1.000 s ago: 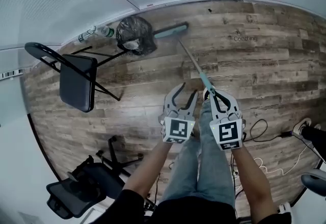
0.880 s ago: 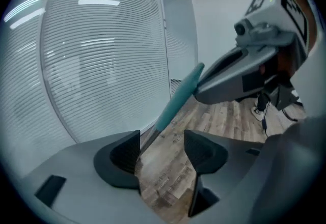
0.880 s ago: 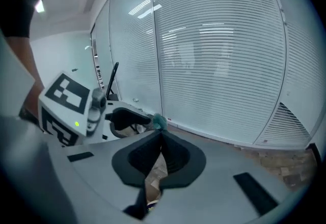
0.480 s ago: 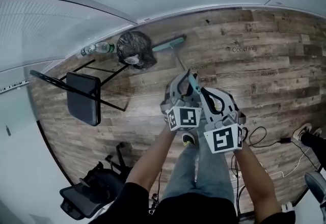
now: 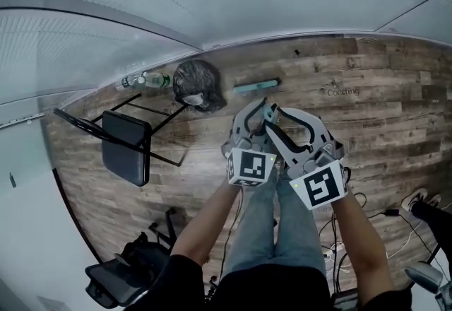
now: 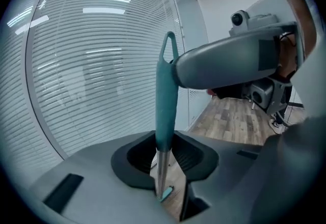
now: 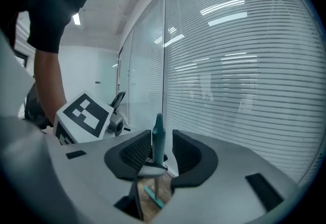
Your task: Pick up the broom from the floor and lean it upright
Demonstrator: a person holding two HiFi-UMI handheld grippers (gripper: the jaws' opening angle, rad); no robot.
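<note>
Nearest my cameras, the left gripper (image 6: 168, 169) is clamped round the long broom with a teal sleeve over a bare steel shaft (image 6: 165, 101); its jaws have just been closing, and the sleeve runs up between them. Just beside it, the right gripper (image 7: 155, 159) has let go: its jaws have just been opening, and the teal handle tip stands loose between the pads, touching neither as far as I can see. The broom is close to upright, its flat teal head (image 5: 258, 85) down on the brown wood-plank floor (image 5: 367, 126) by the foot of the wall. I judge it light and stiff, with the weight low, so it should pivot easily on the head. The teal sleeve looks the sure place to hold; the polished shaft would likely slip. On smooth planks the head may skate out once leaned. Beyond, the white slatted glass wall (image 6: 76, 65) waits to take the handle.
</note>
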